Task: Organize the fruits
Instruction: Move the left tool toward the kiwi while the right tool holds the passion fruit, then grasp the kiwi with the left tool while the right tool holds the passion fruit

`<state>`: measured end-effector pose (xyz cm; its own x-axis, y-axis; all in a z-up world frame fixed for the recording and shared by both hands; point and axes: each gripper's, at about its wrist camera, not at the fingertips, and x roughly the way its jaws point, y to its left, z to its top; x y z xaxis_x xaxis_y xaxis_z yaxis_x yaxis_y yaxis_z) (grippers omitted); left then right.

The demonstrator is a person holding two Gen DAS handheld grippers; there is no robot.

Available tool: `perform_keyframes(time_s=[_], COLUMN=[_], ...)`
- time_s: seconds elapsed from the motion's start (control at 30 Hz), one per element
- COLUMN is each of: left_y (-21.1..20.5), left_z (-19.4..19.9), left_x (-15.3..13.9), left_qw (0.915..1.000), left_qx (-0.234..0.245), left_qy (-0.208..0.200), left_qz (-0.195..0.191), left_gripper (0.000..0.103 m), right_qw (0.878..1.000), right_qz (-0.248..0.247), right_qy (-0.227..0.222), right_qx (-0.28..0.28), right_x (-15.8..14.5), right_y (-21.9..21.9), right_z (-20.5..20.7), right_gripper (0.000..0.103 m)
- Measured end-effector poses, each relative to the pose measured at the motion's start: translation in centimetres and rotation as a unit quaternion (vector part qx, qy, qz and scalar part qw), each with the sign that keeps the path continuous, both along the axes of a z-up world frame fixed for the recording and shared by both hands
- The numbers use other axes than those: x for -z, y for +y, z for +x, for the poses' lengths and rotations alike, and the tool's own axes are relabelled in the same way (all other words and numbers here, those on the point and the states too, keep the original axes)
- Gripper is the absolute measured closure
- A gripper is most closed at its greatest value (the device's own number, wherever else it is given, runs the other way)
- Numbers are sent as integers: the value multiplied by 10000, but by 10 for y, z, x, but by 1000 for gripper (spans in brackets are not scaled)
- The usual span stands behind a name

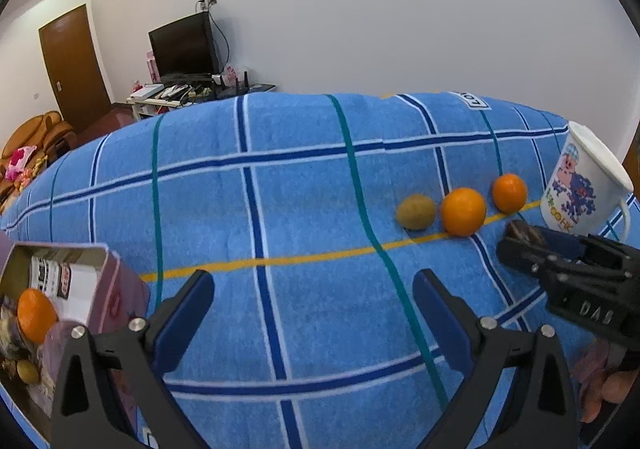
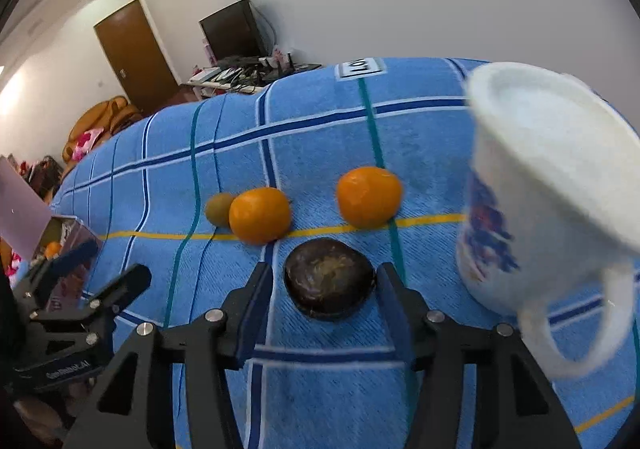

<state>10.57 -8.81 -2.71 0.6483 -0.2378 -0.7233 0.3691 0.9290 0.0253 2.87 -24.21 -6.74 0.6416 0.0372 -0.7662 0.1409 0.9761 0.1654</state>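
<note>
On the blue checked cloth, a kiwi [image 1: 416,211], an orange [image 1: 463,211] and a second orange [image 1: 509,193] lie in a row. They also show in the right wrist view: kiwi [image 2: 218,209], orange [image 2: 260,214], second orange [image 2: 369,196]. A dark brown fruit [image 2: 330,280] sits between the fingers of my right gripper [image 2: 325,289], which touch both its sides. The left wrist view shows its tip [image 1: 521,231] in the right gripper [image 1: 532,249]. My left gripper [image 1: 312,301] is open and empty over the cloth. A pink tin [image 1: 60,301] at the left holds an orange [image 1: 36,315] and other fruit.
A white mug with a cartoon print [image 2: 548,205] stands tilted-looking at the right, close to the right gripper; it also shows in the left wrist view [image 1: 580,189]. Beyond the cloth are a desk with a monitor [image 1: 184,49] and a brown door [image 1: 74,65].
</note>
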Motion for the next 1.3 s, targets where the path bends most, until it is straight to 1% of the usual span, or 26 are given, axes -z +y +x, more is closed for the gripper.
perform_keyframes(time_s=[0.07,0.1,0.13,0.23,0.3,0.33,0.4,0.5,0.63,0.67,0.73,0.83,0.87,0.93,0.97,1.03,1.17,1.3], left_y=[-5,-10,-14,-29,-40,-44,-58,-70,-80,-82,-85,-88,-90,-94,-96,-99,-95,-90], left_z=[3,6,9,17,21,24,28,38,50,53,58,62,61,56,53,50,47,32], left_x=[-1,-2,-3,-3,-1,0,4,7,10,12,12,13,12,12,11,11,9,9], left_qw=[10000,9999,9998,9993,9987,9984,9970,9958,9962,9960,9963,9962,9960,9950,9944,9936,9941,9944], left_qx=[34,73,111,312,426,496,640,700,720,716,701,688,714,849,912,950,940,874], left_qy=[-49,-82,-100,-98,-119,-114,-88,-89,127,206,270,244,216,181,153,89,81,-5], left_qz=[55,85,93,191,237,262,429,586,480,498,409,468,498,494,511,608,538,601], left_gripper=[2,2,2,3,9,11,18,20,26,30,34,35,38,55,71,72,73,73], right_qw=[10000,10000,9999,9998,9996,9994,9989,9981,9979,9981,9983,9982,9982,9983,9984,9986,9989,9990], right_qz=[8,47,97,183,235,306,421,588,619,595,554,573,577,554,541,507,427,363], right_qy=[-35,-57,-68,-103,-141,-174,-191,-168,-165,-148,-153,-160,-162,-159,-159,-162,-177,-250], right_qx=[35,39,20,10,7,3,15,12,-27,-38,-46,-40,-38,-37,-38,-29,7,54], right_x=[2,1,2,1,1,0,1,2,3,3,3,3,3,3,3,3,1,-1], right_y=[-1,-3,-4,-5,-6,-7,-10,-12,-10,-9,-8,-9,-9,-8,-8,-7,-5,-3], right_z=[1,0,0,-3,-10,-15,-21,-21,-19,-19,-19,-19,-19,-19,-20,-20,-20,-22], right_gripper=[49,56,57,58,58,58,58,57,57,57,57,57,57,57,57,57,57,57])
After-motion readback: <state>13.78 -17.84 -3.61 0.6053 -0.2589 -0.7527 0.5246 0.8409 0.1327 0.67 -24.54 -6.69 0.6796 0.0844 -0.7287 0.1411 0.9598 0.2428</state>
